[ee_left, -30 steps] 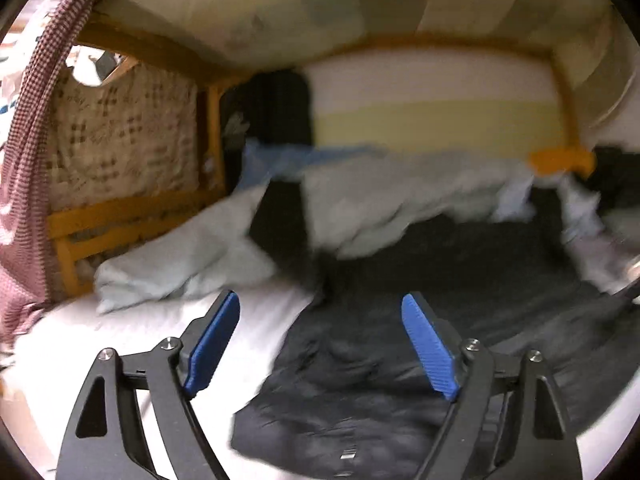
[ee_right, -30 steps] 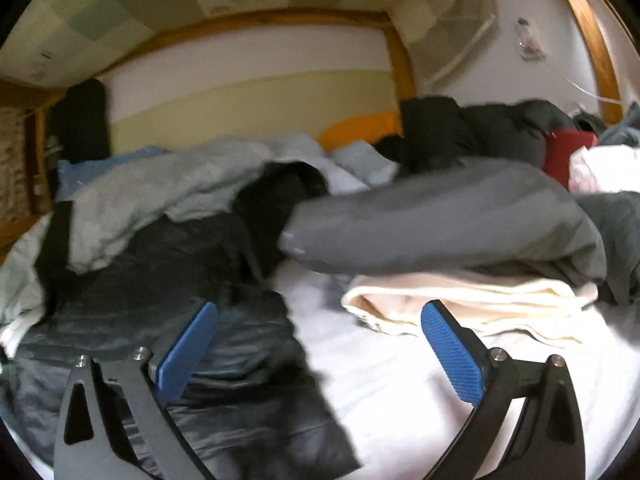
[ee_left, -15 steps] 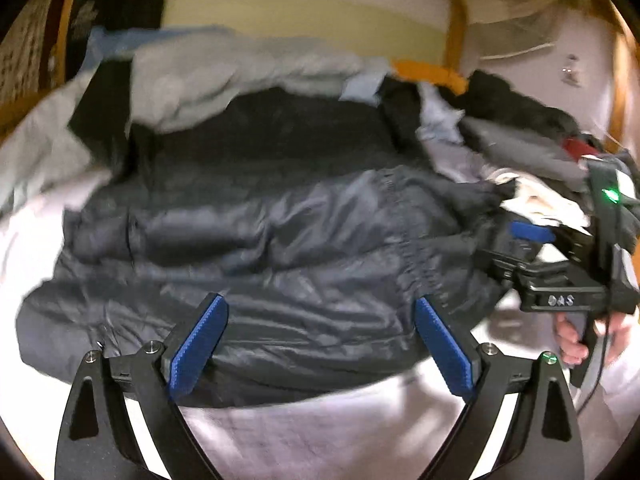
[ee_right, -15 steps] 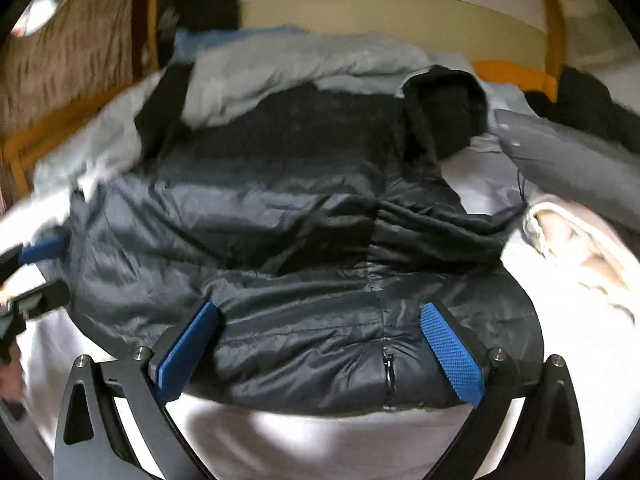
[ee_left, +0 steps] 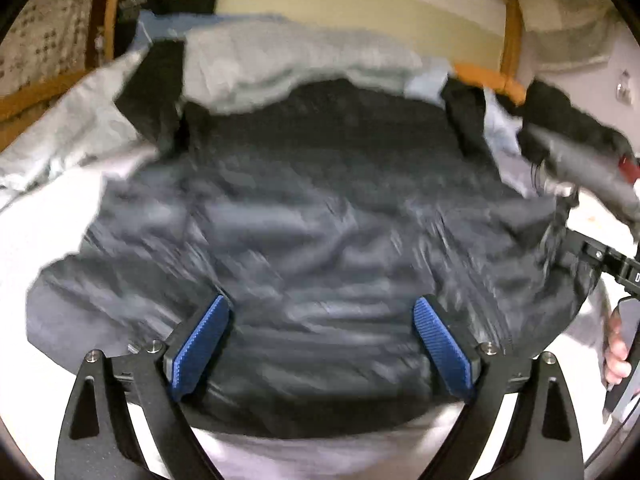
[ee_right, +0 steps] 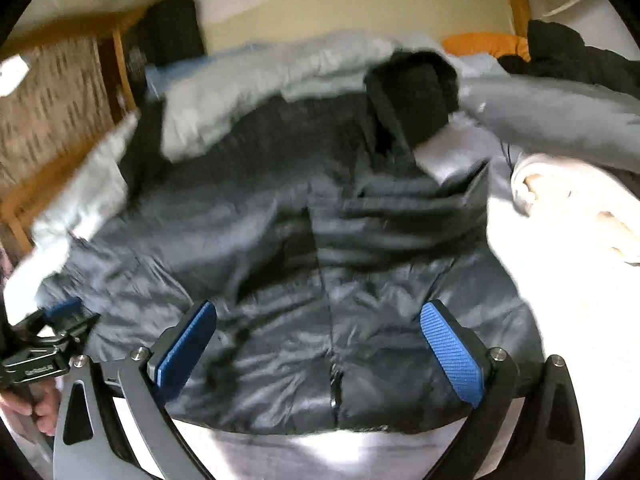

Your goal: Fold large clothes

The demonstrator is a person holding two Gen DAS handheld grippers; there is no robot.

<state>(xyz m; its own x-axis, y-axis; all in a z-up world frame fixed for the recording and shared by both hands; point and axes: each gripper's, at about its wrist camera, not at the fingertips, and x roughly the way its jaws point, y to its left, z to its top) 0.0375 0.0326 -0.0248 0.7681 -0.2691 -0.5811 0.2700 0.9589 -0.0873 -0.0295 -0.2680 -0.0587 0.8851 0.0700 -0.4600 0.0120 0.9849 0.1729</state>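
Observation:
A dark grey padded jacket [ee_left: 312, 240] lies spread on the white bed sheet [ee_left: 36, 248], hem toward me, zip [ee_right: 334, 380] down its middle, dark hood [ee_right: 412, 96] at the far end. My left gripper [ee_left: 320, 344] is open and empty, hovering over the jacket's near hem. My right gripper [ee_right: 320, 344] is open and empty over the hem near the zip. The left gripper also shows in the right wrist view [ee_right: 52, 324] at the jacket's left edge. The right gripper shows in the left wrist view [ee_left: 592, 256] at the jacket's right edge.
A pale grey garment [ee_left: 288, 60] lies behind the jacket, against the striped wall. A cream folded cloth [ee_right: 568, 196] and a grey garment [ee_right: 560, 116] lie at the right. A wooden bed rail [ee_right: 48, 176] runs along the left. An orange cushion [ee_right: 484, 46] sits at the back.
Both grippers swung from the piles toward the jacket and came in lower over its near hem. Both stayed open. The jacket fills more of each view.

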